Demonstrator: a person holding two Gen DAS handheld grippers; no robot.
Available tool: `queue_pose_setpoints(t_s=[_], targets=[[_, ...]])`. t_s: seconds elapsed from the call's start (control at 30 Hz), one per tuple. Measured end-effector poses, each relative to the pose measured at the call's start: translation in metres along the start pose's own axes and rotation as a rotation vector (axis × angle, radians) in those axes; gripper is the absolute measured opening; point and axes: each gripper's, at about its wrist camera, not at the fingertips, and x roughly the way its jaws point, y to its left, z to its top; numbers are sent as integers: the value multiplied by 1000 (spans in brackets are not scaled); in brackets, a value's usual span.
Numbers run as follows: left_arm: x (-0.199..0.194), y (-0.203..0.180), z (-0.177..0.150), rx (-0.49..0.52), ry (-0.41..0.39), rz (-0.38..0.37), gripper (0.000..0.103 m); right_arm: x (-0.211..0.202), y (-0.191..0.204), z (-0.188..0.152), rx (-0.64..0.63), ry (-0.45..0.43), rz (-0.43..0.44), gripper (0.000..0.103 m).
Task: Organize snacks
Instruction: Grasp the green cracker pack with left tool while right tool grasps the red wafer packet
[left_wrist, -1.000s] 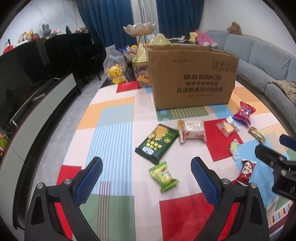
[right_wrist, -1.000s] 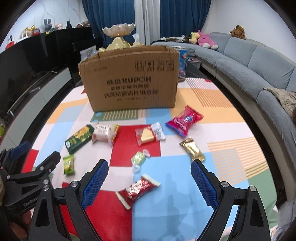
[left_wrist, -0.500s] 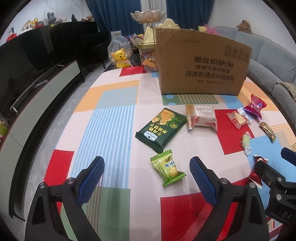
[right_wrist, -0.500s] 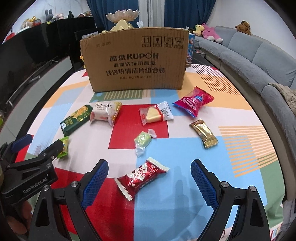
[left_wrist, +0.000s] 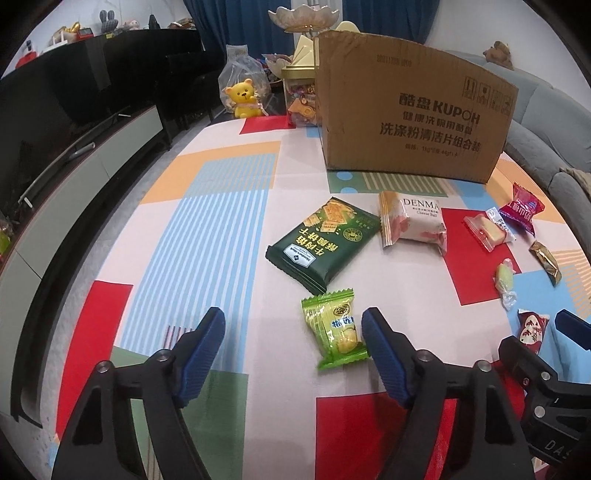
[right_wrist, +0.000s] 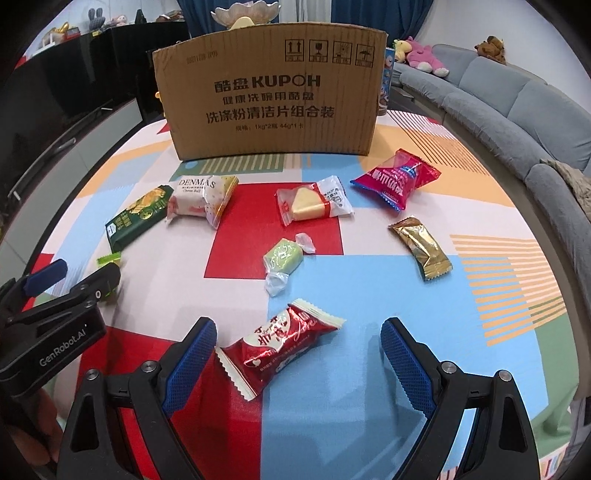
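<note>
Several wrapped snacks lie on a colourful mat before a brown cardboard box (left_wrist: 413, 110), also in the right wrist view (right_wrist: 269, 92). My left gripper (left_wrist: 293, 325) is open, low over the mat; a light green snack (left_wrist: 334, 332) lies just inside its right finger. A dark green cracker pack (left_wrist: 323, 242) and a white Denmas pack (left_wrist: 413, 225) lie beyond. My right gripper (right_wrist: 298, 336) is open, with a red snack (right_wrist: 277, 341) between its fingers on the mat. A green candy (right_wrist: 282, 258), a cake slice pack (right_wrist: 314, 201), a magenta pack (right_wrist: 397, 181) and a gold bar (right_wrist: 421, 247) lie ahead.
A black TV cabinet (left_wrist: 74, 147) runs along the left. A grey sofa (right_wrist: 517, 122) curves on the right. A yellow bear (left_wrist: 243, 98) and a candy jar (left_wrist: 301, 99) stand behind the box. The left gripper shows in the right wrist view (right_wrist: 55, 295).
Both grippers have moved forward and down toward the mat. The light green snack now lies by the left gripper's right finger and the red snack between the right gripper's fingers.
</note>
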Motion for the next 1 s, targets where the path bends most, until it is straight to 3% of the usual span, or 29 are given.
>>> queue_pose_setpoints(t_s=[0.23,0.43,0.5,0.53,0.6,0.63,1.0], targets=[[4,-3,-2,-1,3,-23,62,3,0,-3,1,10,23,90],[1,-8,-3,15,-5,-57,33,0,-2,-2,8,-9,26,63],[0,-10,-4,22,-5,-67,25,-1,-3,-1,5,-17,30,47],[0,-11,-4,23,-5,-69,25,-1,-4,-1,5,-18,31,45],[-1,-11,-4,22,-6,-72,24,-1,-4,-1,3,-19,34,27],[-1,-11,-4,22,-7,-72,24,-1,-4,0,1,-21,35,25],[-8,-11,-3,23,-29,-74,23,-5,-3,0,-3,-33,56,23]])
